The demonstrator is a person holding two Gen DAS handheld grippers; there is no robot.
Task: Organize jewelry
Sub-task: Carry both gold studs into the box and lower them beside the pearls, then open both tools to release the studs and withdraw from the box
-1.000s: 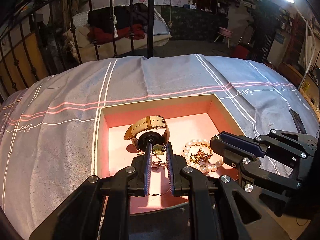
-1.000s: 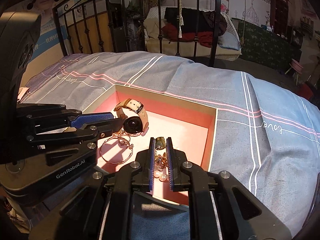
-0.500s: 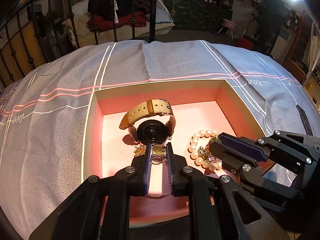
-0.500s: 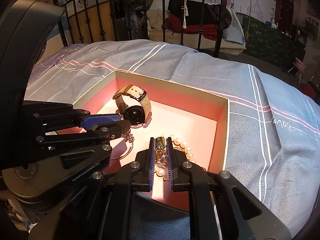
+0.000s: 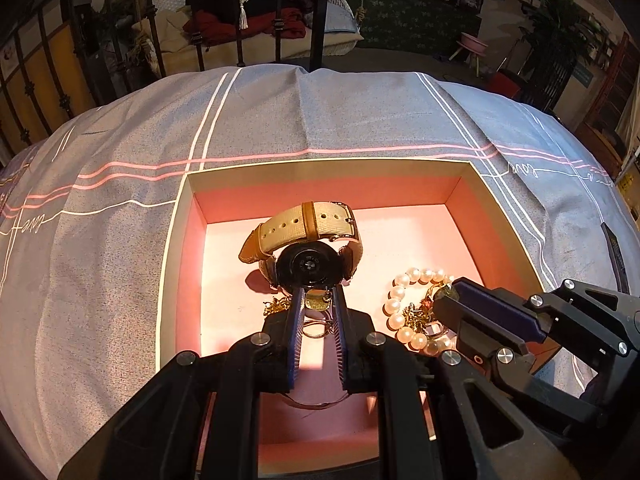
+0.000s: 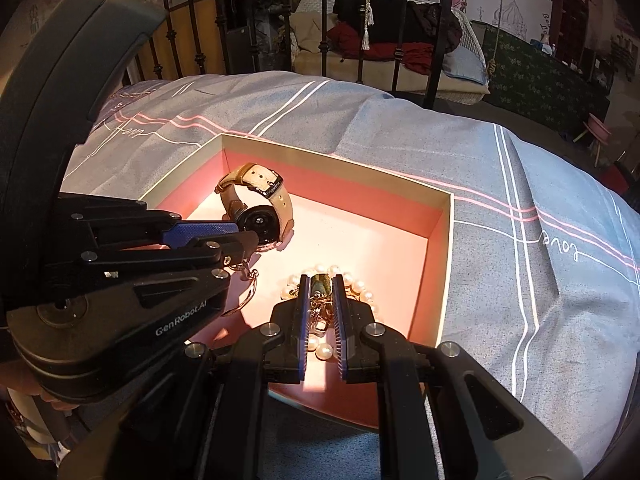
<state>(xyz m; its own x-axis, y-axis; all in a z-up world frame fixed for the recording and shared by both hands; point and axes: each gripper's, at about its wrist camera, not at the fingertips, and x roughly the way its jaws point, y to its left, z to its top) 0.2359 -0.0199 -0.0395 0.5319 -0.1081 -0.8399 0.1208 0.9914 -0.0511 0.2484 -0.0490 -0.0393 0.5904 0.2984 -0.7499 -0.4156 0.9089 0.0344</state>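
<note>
A shallow box with a pink inside [image 5: 320, 188] [image 6: 440, 240] lies on a grey bedspread. In it are a beige-strap watch [image 5: 308, 240] [image 6: 260, 204], a thin gold bangle and chain [image 5: 316, 326], and a pearl bracelet [image 5: 400, 308] [image 6: 324, 350] with gold charms. My left gripper [image 5: 318, 294] is shut on a small gold tag of the chain, just in front of the watch. My right gripper [image 6: 322, 282] [image 5: 448, 294] is shut on a small dark-green and gold charm over the pearl bracelet.
The grey bedspread [image 5: 320, 112] with pink and white stripes surrounds the box. A black iron bed rail [image 5: 320, 12] stands behind the bed, with a cushioned seat and clothes beyond it.
Both grippers have moved forward and down into the box. The watch and pearls now sit closer to the fingertips. Both grippers stay shut on their small pieces.
</note>
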